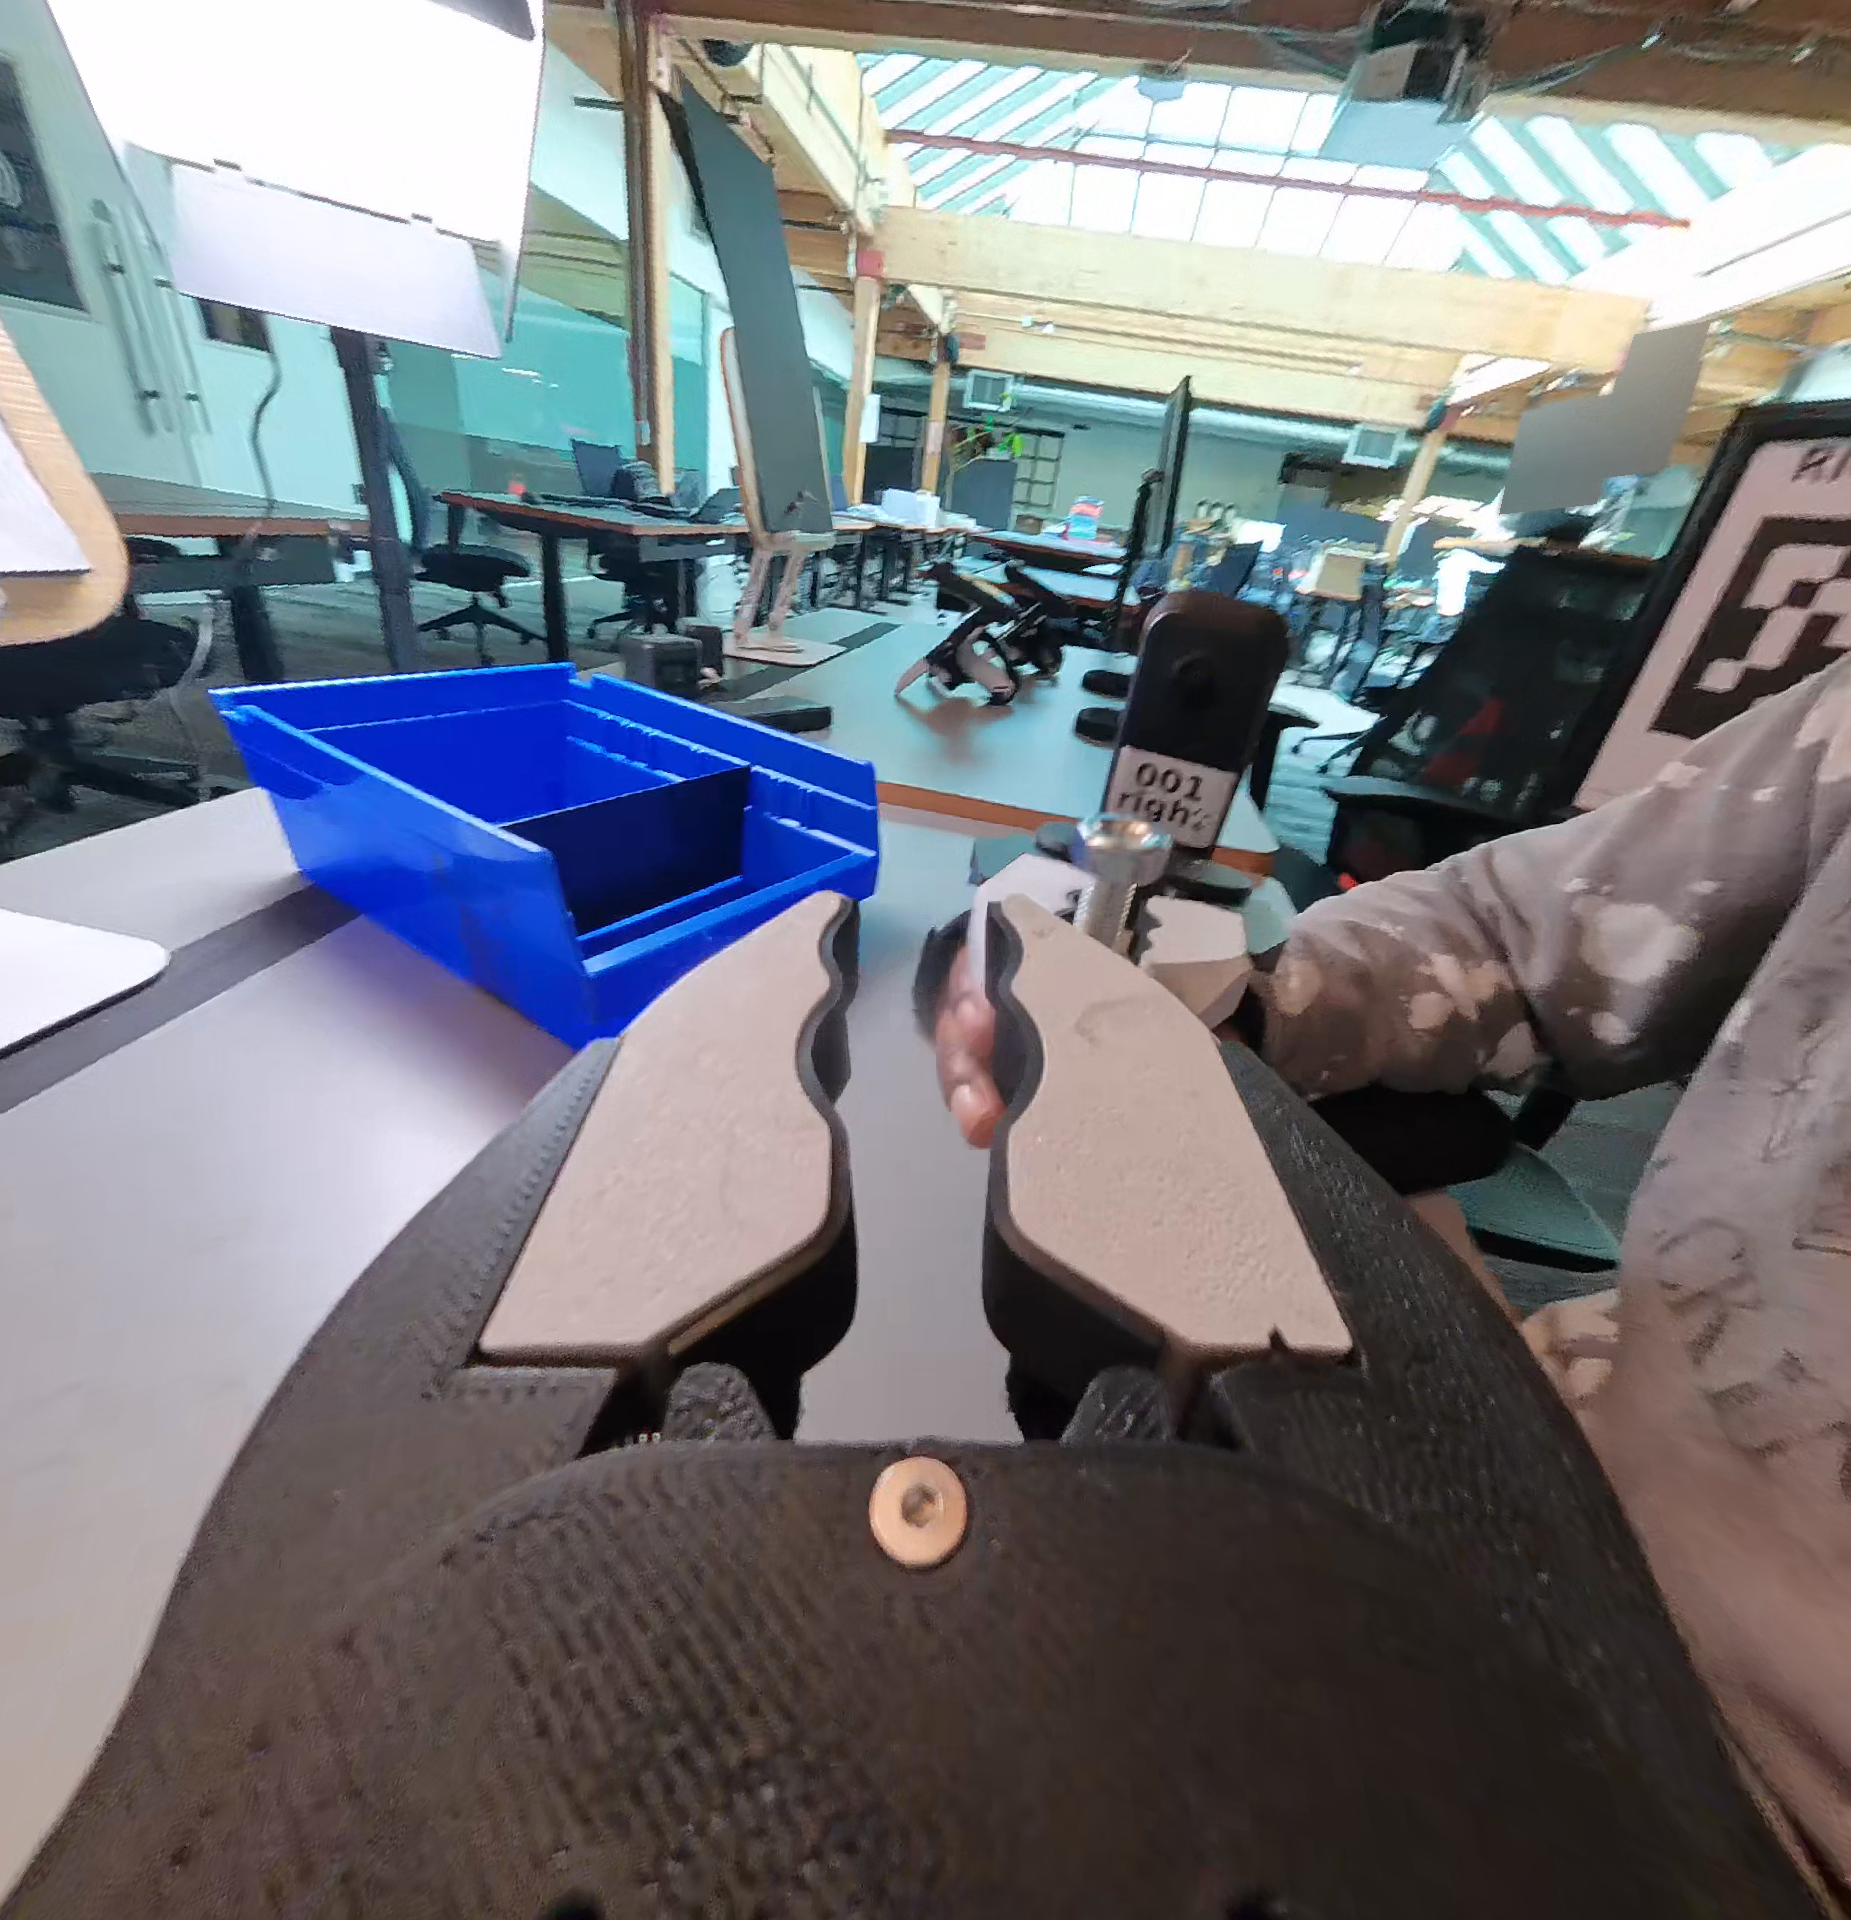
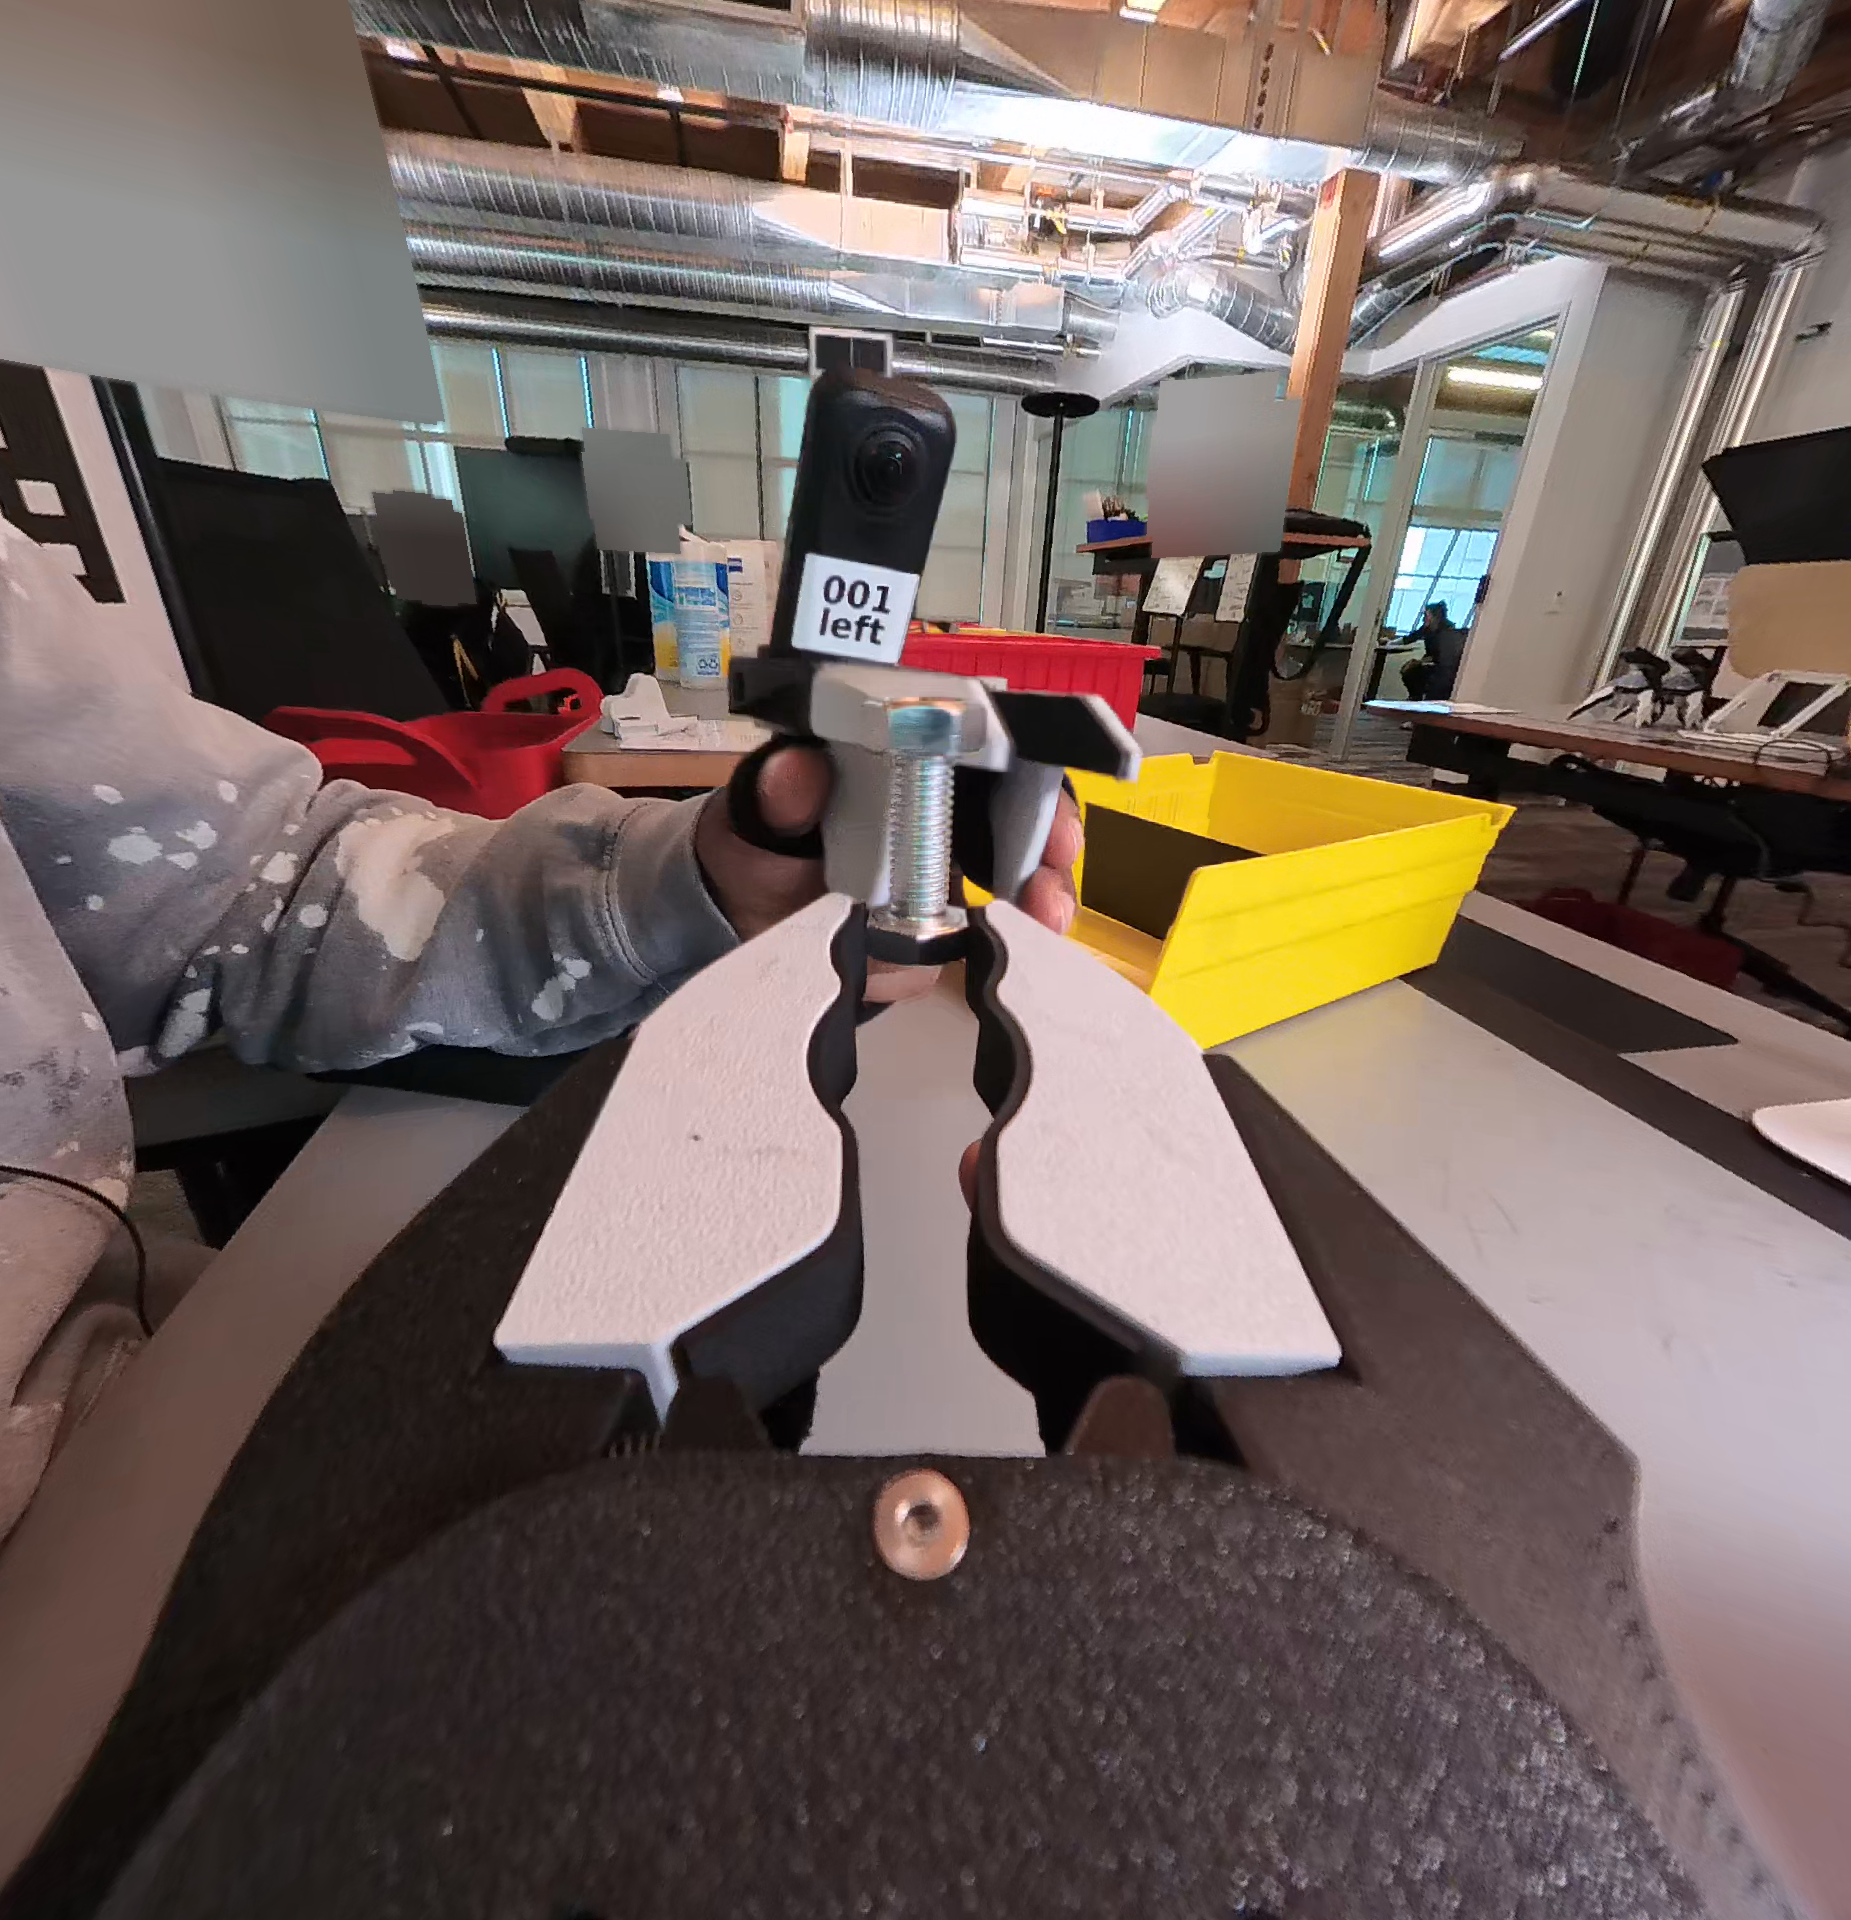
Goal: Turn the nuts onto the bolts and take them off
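My right gripper point(image 2: 916, 914) is shut on a hex nut point(image 2: 913, 938) at its fingertips. A silver bolt point(image 2: 921, 821) stands upright out of the nut, head on top. My left gripper point(image 1: 921, 925) is open and empty, a little above the grey table point(image 1: 225, 1195). It faces the right gripper point(image 1: 1108, 935), and the bolt point(image 1: 1113, 873) shows just past its right finger. In the right wrist view the left gripper's fingers point(image 2: 848, 727) sit level with and behind the bolt head, apart from each other.
A blue bin point(image 1: 464, 862) with a black divider stands on the table left of the grippers. A yellow bin point(image 2: 1316, 914) stands on the other side. A person's speckled grey sleeve point(image 1: 1523, 935) reaches in. A white pad point(image 2: 1825, 1143) lies near the table edge. About 4 cm separates my left fingertips from my right.
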Demonstrator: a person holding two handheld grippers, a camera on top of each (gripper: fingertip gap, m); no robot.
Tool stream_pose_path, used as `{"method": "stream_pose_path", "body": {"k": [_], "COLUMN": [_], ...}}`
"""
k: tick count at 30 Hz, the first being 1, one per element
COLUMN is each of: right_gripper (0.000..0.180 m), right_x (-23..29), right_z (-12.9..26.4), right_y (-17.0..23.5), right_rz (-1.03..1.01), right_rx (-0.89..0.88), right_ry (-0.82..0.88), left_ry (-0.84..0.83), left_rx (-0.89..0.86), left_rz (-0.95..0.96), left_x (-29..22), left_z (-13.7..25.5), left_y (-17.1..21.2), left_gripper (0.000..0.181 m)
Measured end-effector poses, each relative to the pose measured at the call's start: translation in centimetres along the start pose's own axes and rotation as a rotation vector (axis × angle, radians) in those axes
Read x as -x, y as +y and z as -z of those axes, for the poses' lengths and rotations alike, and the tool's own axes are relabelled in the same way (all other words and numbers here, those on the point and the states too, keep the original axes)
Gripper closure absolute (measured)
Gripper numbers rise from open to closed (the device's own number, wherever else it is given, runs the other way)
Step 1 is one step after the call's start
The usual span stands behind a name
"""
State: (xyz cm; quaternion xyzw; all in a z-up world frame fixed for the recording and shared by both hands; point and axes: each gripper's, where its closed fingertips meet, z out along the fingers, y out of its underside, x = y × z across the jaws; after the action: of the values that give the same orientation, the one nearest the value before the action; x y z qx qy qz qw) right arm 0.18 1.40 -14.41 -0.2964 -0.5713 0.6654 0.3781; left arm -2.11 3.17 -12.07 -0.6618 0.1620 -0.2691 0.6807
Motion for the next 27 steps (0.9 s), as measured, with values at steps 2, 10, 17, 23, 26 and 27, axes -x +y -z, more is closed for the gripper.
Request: {"method": "stream_pose_path", "body": {"k": [2,10,17,23,26,27], "right_gripper": [0.162,0.162,0.162,0.162,0.162,0.162], "right_x": [-0.1,-0.4,0.0,0.0,0.5,0.6], "right_z": [-0.1,0.2,0.2,0.3,0.4,0.4], "right_y": [0.4,-0.2,-0.5,-0.8,-1.6,-1.6], "right_rz": [-0.002,-0.022,-0.025,-0.031,-0.022,-0.018], "right_rx": [0.014,-0.025,-0.042,-0.064,-0.089,-0.087], "right_ry": [0.01,0.011,-0.01,-0.019,-0.045,-0.046], "left_ry": [0.067,0.076,0.117,0.08,-0.005,0.034], "left_rx": [-0.015,0.017,-0.022,-0.005,0.008,-0.016], "left_rz": [0.017,0.016,0.031,0.049,0.041,0.068], "left_x": [-1.2,-1.8,-2.4,-1.9,0.1,-0.4], "left_z": [-0.2,-0.9,-0.6,-0.9,-0.2,-0.2], "left_y": [-0.3,0.1,-0.5,-0.3,0.1,-0.3], "left_gripper": [0.154,0.149,0.154,0.158,0.165,0.163]}}
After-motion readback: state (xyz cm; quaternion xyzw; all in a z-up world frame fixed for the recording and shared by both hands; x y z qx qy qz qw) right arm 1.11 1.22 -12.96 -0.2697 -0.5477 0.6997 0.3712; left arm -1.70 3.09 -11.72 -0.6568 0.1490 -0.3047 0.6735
